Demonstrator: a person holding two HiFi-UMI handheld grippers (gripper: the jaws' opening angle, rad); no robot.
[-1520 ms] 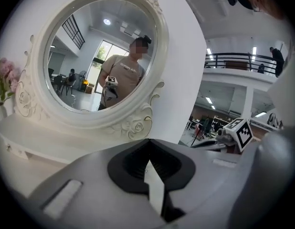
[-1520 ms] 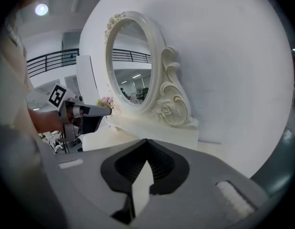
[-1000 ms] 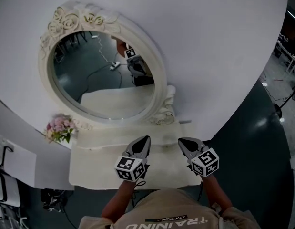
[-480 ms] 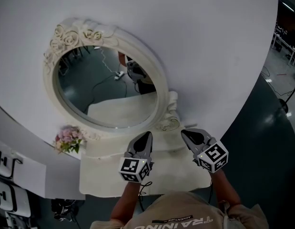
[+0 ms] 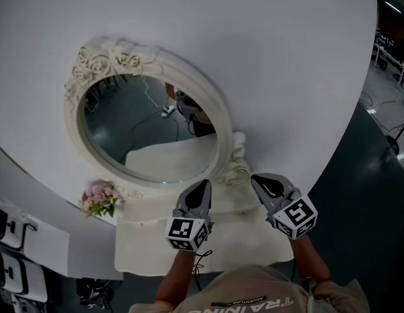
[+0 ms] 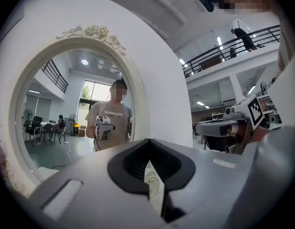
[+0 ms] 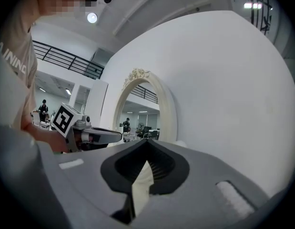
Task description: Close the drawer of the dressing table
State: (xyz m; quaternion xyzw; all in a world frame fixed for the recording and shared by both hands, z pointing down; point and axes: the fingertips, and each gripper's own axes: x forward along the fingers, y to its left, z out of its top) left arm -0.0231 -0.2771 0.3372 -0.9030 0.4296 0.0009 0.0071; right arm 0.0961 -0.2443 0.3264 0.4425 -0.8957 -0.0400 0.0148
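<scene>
The head camera is looking steeply down onto the counter [image 5: 146, 246], mirror [image 5: 149, 122], left gripper [image 5: 200, 188] and right gripper [image 5: 264, 181]. The left gripper view is facing the mirror squarely, close up. The right gripper view is catching it obliquely from the right.

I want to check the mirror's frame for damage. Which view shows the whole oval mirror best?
The head view: the oval mirror shows whole, rose carving to base. The left gripper view is closer, but the left gripper hides the lower rim. The right gripper view shows it small, at a slant.
</scene>
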